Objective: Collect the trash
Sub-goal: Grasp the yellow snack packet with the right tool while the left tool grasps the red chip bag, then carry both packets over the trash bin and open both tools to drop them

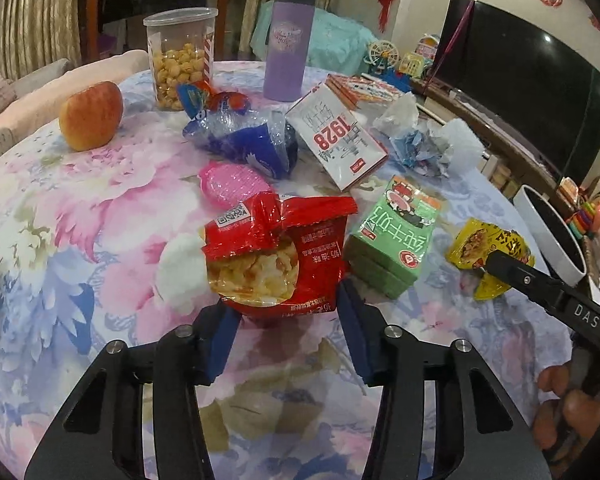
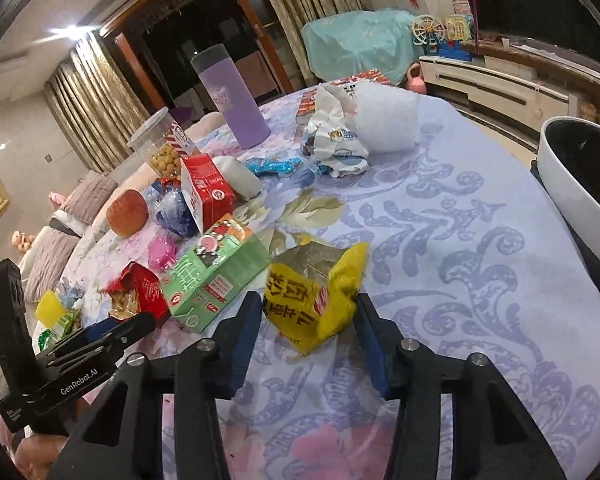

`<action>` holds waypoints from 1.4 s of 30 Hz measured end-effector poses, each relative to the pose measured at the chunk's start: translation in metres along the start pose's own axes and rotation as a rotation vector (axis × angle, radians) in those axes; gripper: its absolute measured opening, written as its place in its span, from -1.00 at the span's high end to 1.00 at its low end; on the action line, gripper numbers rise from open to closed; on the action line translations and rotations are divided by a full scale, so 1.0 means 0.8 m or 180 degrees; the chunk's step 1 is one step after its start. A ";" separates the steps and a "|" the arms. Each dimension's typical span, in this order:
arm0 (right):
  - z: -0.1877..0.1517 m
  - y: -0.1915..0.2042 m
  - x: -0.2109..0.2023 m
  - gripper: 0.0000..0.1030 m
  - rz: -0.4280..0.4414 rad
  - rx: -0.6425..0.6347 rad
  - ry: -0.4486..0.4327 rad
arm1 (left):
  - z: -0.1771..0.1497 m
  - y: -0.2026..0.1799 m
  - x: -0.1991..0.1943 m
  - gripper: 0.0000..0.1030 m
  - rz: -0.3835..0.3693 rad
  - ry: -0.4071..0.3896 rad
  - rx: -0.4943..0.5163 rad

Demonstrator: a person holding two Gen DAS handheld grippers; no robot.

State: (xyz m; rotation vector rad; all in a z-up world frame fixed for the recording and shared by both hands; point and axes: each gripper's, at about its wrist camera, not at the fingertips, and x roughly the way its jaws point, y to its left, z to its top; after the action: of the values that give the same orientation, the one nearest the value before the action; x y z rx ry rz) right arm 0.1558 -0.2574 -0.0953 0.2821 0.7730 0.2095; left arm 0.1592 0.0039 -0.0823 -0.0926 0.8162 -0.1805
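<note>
Almost all of the collecting was still to do. At the far left of the table (image 1: 100,208) sat an apple (image 1: 91,116), and behind it a clear jar (image 1: 180,58) about half full of yellow puffed snacks, with no lid on it that could be seen. Next came a crumpled blue plastic bag (image 1: 240,140) and a pink lid-like piece (image 1: 234,184), then a closed purple flask (image 1: 286,44), its contents hidden.

In the middle, the left gripper (image 1: 286,312) had its blue pads on either side of the red snack bag (image 1: 276,252), torn open with popcorn-like pieces showing. The pads seemed to press its lower end, so it was judged gripped.

To the right lay a white carton (image 1: 336,136) on its side, a green milk carton (image 1: 392,236) and balled white paper (image 1: 428,140). Whether the cartons were empty could not be told.

Further right, the right gripper (image 2: 306,320) was clenched on the yellow wrapper (image 2: 316,300), which still rested on the cloth.

At the far right edge stood a white bin (image 2: 572,196) with a dark inside; nothing could be seen in it, so no trash looked collected yet.
</note>
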 end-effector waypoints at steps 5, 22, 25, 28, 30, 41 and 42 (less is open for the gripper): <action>-0.005 0.002 -0.010 0.37 0.0076 -0.0030 -0.0016 | -0.010 0.003 -0.018 0.13 -0.0008 -0.0043 -0.0016; -0.012 -0.035 -0.097 0.53 0.0072 0.0090 -0.0344 | -0.013 -0.107 -0.059 0.13 -0.0516 -0.0122 0.0454; -0.011 -0.048 -0.111 0.53 0.0038 0.0145 -0.0398 | -0.011 -0.135 -0.057 0.14 -0.0619 -0.0105 0.0573; -0.009 -0.064 -0.127 0.53 -0.0017 0.0207 -0.0466 | -0.010 -0.161 -0.052 0.13 -0.0694 -0.0088 0.0684; -0.008 -0.077 -0.138 0.53 -0.0072 0.0248 -0.0513 | -0.008 -0.180 -0.048 0.13 -0.0747 -0.0080 0.0765; 0.007 -0.146 -0.180 0.53 -0.0354 0.0448 -0.0702 | 0.006 -0.269 -0.027 0.13 -0.0976 -0.0043 0.1070; 0.009 -0.151 -0.182 0.53 -0.0370 0.0465 -0.0712 | 0.007 -0.275 -0.026 0.13 -0.0989 -0.0041 0.1089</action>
State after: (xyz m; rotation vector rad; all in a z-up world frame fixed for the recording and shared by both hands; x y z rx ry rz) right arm 0.0693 -0.4140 -0.0346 0.3906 0.5815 0.0108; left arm 0.1216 -0.2074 -0.0303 0.1030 0.7447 -0.6090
